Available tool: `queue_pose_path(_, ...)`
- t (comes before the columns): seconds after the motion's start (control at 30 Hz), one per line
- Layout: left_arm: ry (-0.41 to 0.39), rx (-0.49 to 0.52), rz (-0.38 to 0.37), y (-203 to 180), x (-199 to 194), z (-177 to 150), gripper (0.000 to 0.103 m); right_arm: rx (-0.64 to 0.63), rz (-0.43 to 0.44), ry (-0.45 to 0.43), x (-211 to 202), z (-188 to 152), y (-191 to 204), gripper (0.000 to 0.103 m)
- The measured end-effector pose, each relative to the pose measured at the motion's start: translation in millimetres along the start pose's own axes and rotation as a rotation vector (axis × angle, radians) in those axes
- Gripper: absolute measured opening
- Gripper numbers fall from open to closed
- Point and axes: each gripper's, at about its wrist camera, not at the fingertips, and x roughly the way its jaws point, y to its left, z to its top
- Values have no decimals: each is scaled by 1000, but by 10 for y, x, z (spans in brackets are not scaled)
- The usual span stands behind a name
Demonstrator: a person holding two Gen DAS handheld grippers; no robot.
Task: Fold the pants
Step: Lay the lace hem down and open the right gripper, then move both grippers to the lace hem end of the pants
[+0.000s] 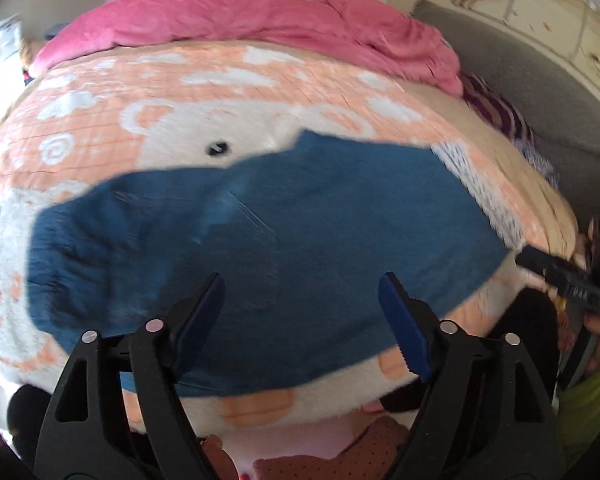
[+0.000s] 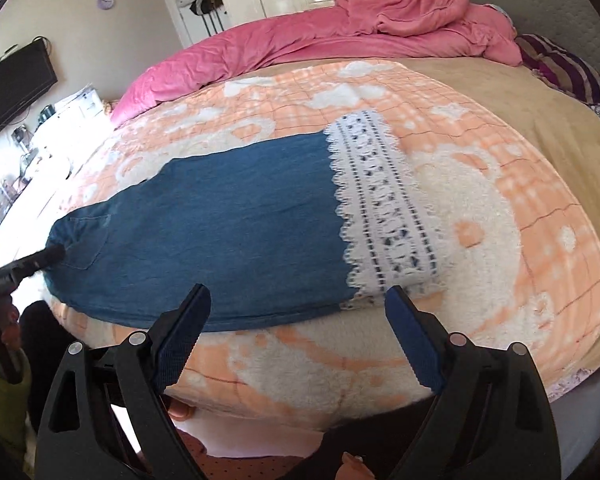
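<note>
Blue denim pants (image 2: 220,224) with a white lace hem (image 2: 384,204) lie flat across the peach and white blanket (image 2: 500,240) on the bed, waist end at the left, hem at the right. In the left wrist view the pants (image 1: 260,232) fill the middle and the lace hem (image 1: 472,180) shows at the right. My left gripper (image 1: 302,292) is open and empty, hovering over the near edge of the waist end. My right gripper (image 2: 298,300) is open and empty, just above the pants' near edge by the hem. The left gripper's finger (image 2: 40,260) shows at the waist in the right wrist view.
A pink duvet (image 2: 340,32) is bunched along the far side of the bed. A striped pillow (image 2: 564,68) and grey headboard (image 2: 540,4) are at the far right. A TV (image 2: 16,84), cluttered dresser and white wardrobes stand beyond. The bed's near edge is just below the grippers.
</note>
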Motion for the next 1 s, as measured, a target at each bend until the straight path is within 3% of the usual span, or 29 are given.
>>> queue_pose_path(0.1,104,58,55,-141,305,-208,73,48,-19,56,115,-26,-83,88)
queue_pose_path(0.17,92,104,97,-198,365,-306,73,115,-28,95,199,-80,-231,88)
queue_pose_path(0.27,95,105,111,-227,349,-305,74,155,17,67,133,-120,-305,88)
queue_pose_path(0.5,52,78,52,-248,33,-267,76,242,17,-56,-205,-114,-474,88)
queue_pose_path(0.73,-77,93,-13,-494,-289,24,87,269,-10,-119,-190,-57,-624,88)
queue_pose_path(1.0,-55,154,-91,-897,31,652,94,345,0,-157,-68,-82,-795,88)
